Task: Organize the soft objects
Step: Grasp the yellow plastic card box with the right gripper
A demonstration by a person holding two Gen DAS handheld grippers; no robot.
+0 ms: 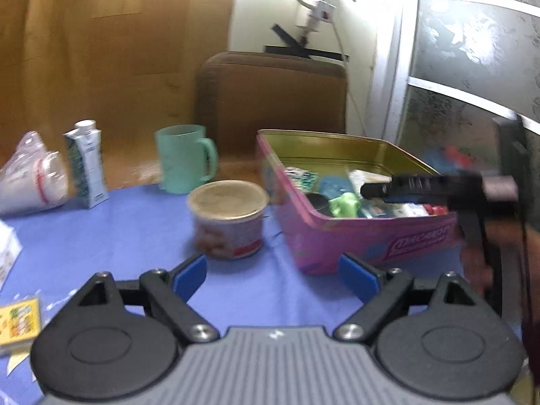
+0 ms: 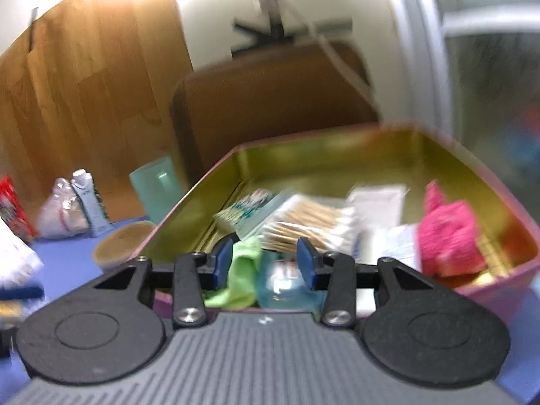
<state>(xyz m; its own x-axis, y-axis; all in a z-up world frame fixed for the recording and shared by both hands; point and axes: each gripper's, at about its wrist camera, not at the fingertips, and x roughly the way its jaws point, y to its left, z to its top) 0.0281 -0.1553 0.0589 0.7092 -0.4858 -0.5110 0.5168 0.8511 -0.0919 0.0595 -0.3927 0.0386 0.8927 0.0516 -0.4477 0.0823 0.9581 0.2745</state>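
Note:
A pink tin with a gold inside stands on the blue tablecloth; it also shows in the right wrist view. It holds a green cloth, a pink cloth, a pack of cotton swabs and small packets. My right gripper hovers over the tin's near edge, open, with the green cloth lying between and below its blue pads. In the left wrist view the right gripper reaches over the tin. My left gripper is open and empty above the tablecloth, in front of the tin.
A lidded snack cup, a green mug, a small carton and a plastic bag stand left of the tin. A yellow box lies at the near left. A brown chair stands behind the table.

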